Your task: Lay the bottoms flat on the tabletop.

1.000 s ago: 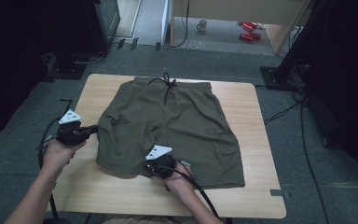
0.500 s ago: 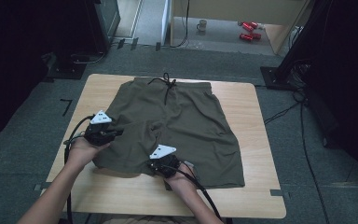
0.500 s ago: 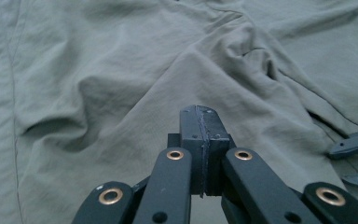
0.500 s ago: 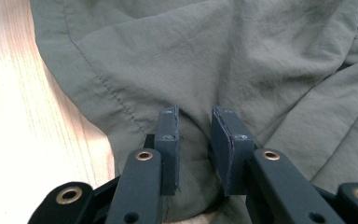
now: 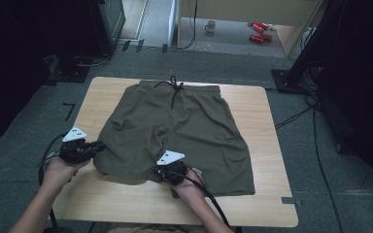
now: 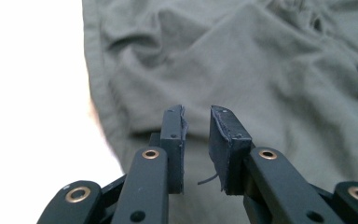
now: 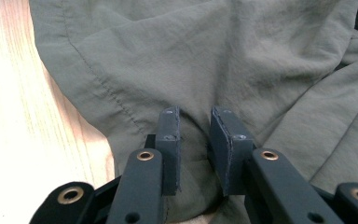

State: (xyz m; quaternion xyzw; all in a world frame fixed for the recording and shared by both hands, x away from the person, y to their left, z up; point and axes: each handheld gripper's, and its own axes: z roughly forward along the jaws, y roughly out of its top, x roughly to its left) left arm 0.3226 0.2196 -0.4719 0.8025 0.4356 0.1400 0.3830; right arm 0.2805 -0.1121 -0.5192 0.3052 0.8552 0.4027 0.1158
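Olive-green shorts (image 5: 184,121) lie spread flat on a wooden table (image 5: 126,201), waistband and black drawstring (image 5: 174,89) at the far side. My left gripper (image 5: 98,145) is at the outer edge of the near left leg; its jaws have just been opening and stand a little apart. In the left gripper view the left gripper (image 6: 196,126) hovers over the shorts (image 6: 270,70) with nothing pinched. My right gripper (image 5: 165,170) sits at the near hem of that leg. In the right gripper view the right gripper (image 7: 195,123) is shut on a gathered fold of the shorts (image 7: 223,51).
Bare wood (image 7: 23,121) runs along the near and left sides of the table. On the floor beyond stand a mug (image 5: 210,25) and red cans (image 5: 258,32). Black stands (image 5: 301,68) and cables (image 5: 296,116) flank the table on the right.
The left gripper went right onto the shorts' leg, then drew back left and down to its edge. Its jaws have parted. The right gripper has stayed in place.
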